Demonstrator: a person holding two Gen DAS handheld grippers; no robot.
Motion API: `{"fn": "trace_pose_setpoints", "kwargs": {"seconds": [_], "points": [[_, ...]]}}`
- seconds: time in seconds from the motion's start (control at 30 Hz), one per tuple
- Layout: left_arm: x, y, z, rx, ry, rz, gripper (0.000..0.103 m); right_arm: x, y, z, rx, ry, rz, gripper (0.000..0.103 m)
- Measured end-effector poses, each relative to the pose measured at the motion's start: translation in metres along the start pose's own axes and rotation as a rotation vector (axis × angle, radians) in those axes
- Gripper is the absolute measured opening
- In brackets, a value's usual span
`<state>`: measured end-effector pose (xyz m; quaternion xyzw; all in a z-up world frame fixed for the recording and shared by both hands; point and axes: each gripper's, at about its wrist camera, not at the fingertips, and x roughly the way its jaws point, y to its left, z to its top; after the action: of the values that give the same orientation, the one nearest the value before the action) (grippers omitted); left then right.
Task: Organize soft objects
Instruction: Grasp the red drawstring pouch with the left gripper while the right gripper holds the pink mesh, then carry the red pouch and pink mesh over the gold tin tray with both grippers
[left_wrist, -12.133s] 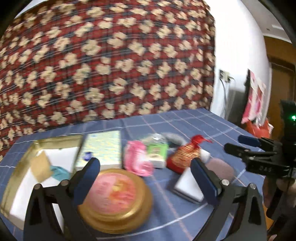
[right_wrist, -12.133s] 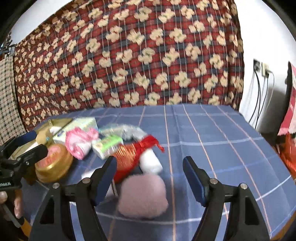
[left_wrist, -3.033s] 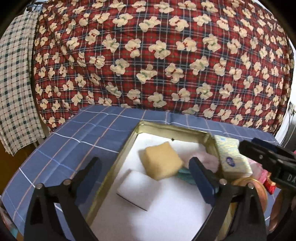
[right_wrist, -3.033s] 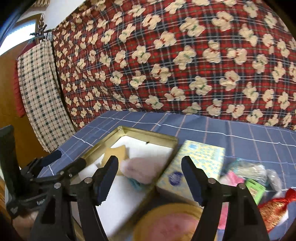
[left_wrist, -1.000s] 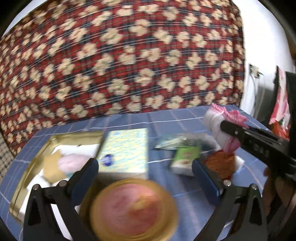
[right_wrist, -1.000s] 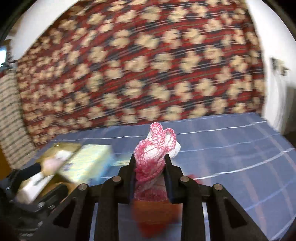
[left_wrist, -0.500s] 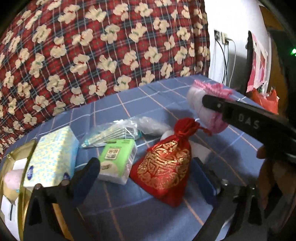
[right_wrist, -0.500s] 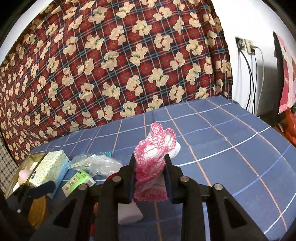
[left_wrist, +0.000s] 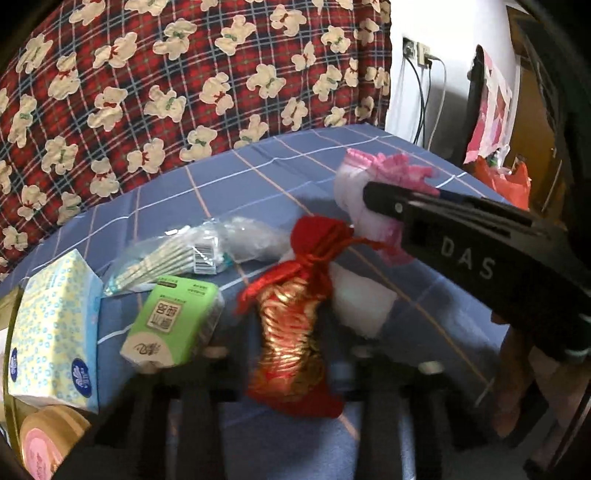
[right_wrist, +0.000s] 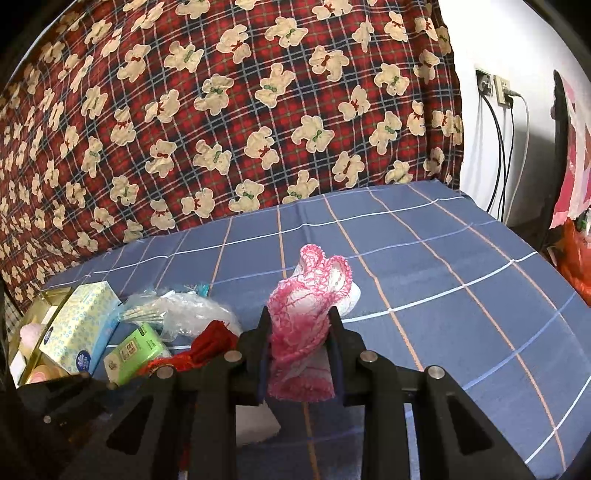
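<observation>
The right gripper (right_wrist: 298, 349) has its 2 fingers pressed against the sides of a pink and white cloth (right_wrist: 308, 314), which bulges out above them and hangs in a frayed edge below. In the left wrist view the same cloth (left_wrist: 373, 195) sits at the tip of the right gripper (left_wrist: 373, 201), lifted above the blue checked tablecloth (right_wrist: 443, 266) and just past the knotted top of a red and gold pouch (left_wrist: 291, 332).

The left gripper (left_wrist: 284, 354) is blurred at the bottom of its own view; its fingers appear to stand on either side of the pouch, close against it, but I cannot tell whether they are pinching it. Just right of the pouch lies a white block (left_wrist: 364, 302), touching it.

Left of the pouch sit a green tissue pack (left_wrist: 171, 325), a clear plastic packet (left_wrist: 199, 254) (thin sticks show inside), and a blue and yellow tissue box (left_wrist: 55, 328). A round gold tin with a pink lid (left_wrist: 44, 439) shows at the lower left corner. In the right wrist view a gold tray (right_wrist: 55, 295) lies beyond the tissue box, with a pale pink pad (right_wrist: 29, 334) in it.
</observation>
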<state>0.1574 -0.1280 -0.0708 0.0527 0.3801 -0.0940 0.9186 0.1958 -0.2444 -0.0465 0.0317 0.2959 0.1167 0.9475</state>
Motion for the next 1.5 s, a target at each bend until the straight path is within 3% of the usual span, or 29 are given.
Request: {"fn": "trace_pose_setpoints", "kwargs": {"seconds": [0.3,0.8,1.5], "points": [[-0.011,0.004,-0.003,-0.017,-0.054,-0.006,0.012,-0.01,0.006,-0.001,-0.024,-0.048,-0.01,0.029],[-0.032,0.026,-0.009,-0.127,-0.18,0.073,0.012,-0.021,0.014,-0.002,-0.073,-0.106,0.011,0.029],[-0.052,0.035,-0.015,-0.19,-0.277,0.124,0.012,-0.044,0.022,-0.007,-0.119,-0.226,0.032,0.029]]}}
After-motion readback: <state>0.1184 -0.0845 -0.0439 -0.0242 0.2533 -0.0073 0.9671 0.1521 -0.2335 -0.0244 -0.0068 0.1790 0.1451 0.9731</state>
